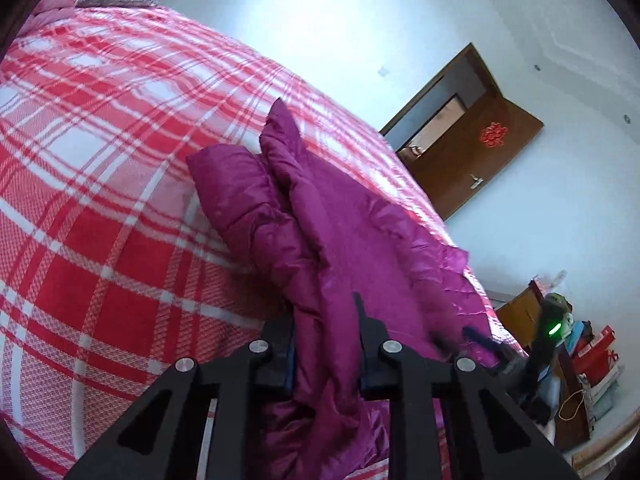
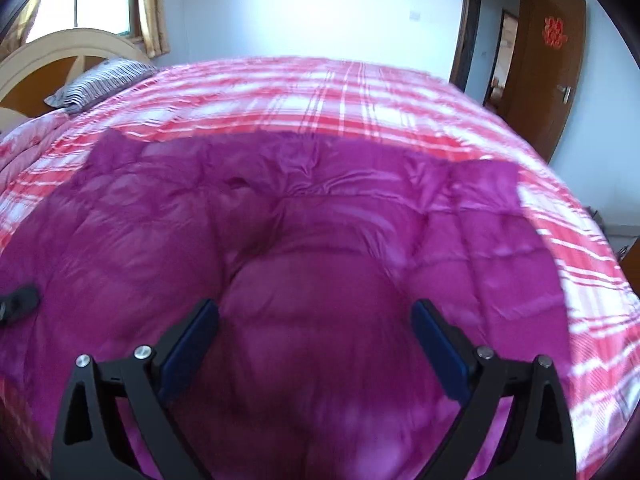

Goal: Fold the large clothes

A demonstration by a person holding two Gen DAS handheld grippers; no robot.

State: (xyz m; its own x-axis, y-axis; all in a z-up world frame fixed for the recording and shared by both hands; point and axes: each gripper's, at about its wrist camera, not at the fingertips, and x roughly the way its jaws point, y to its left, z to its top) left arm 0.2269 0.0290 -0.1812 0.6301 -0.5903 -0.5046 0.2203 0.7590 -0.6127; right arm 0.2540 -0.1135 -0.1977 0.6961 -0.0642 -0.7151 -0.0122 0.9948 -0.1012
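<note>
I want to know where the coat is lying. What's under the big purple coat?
The purple coat lies on a bed with a red and white checked cover. The cover shows all around it. The part right beneath the coat is hidden, so anything there can't be seen.

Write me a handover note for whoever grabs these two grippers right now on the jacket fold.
Left gripper: shut on a bunched ridge of the purple puffer jacket, lifting it off the bed.
Right gripper: open, jaws wide, hovering over the jacket's quilted body, holding nothing.
Jacket lies on the red plaid bedspread, near its edge; striped pillow at the headboard end.
Done: part of the jacket is gathered and partly folded over.
Left: carry the held fold across, lay it flat, finish folding and smooth.
</note>
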